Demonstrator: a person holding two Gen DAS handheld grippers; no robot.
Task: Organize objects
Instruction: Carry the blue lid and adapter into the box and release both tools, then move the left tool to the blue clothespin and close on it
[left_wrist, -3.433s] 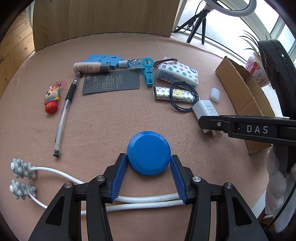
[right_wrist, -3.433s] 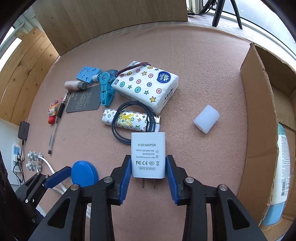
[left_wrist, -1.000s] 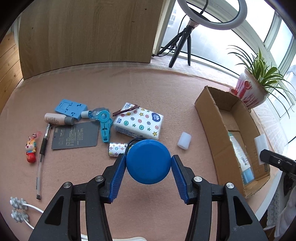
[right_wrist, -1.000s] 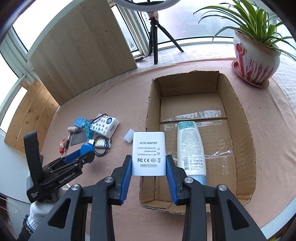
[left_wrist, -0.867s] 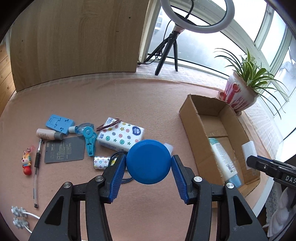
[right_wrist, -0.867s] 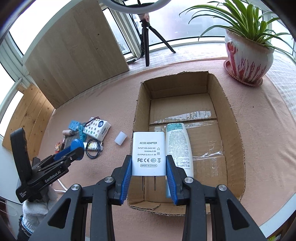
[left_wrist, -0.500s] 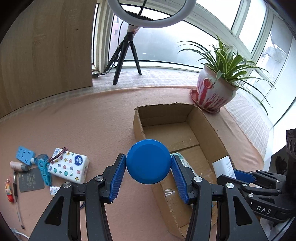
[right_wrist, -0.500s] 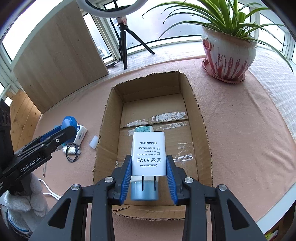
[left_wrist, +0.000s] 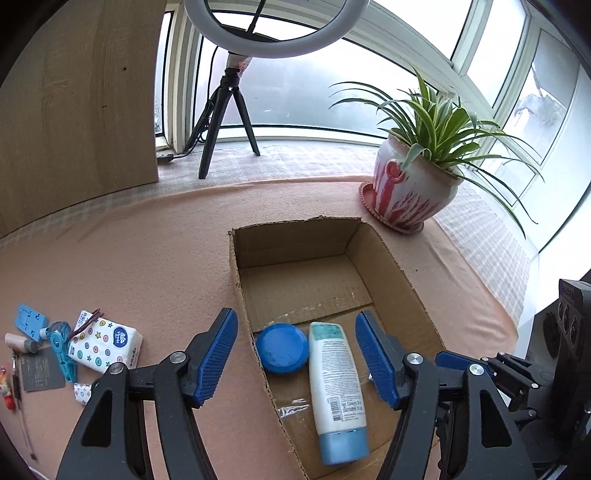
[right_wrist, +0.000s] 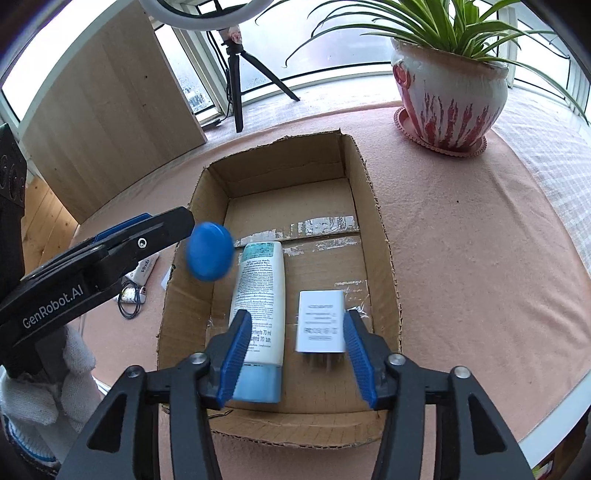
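My left gripper (left_wrist: 297, 358) hangs over the near left part of the cardboard box (left_wrist: 236, 266), jaws opening. The round blue lid (left_wrist: 282, 349) is free of the pads and lies low in the box next to a white lotion tube (left_wrist: 336, 391). In the right wrist view the blue lid (right_wrist: 208, 251) is blurred, just off the left gripper (right_wrist: 173, 225). My right gripper (right_wrist: 297, 350) is over the box (right_wrist: 384, 236), jaws opening. The white AC adapter (right_wrist: 320, 321), blurred, is loose between them beside the tube (right_wrist: 260, 302).
A potted plant (left_wrist: 410, 192) stands past the box's far right corner, and a ring-light tripod (left_wrist: 225, 122) at the back. A tissue pack (left_wrist: 105, 341) and several small items lie left of the box. A gloved hand (right_wrist: 48, 391) holds the left gripper. The table edge runs close on the right.
Both grippers have opened. The blue lid has left the left jaws and the adapter the right jaws, both dropping into the box. The left gripper has moved further over the box.
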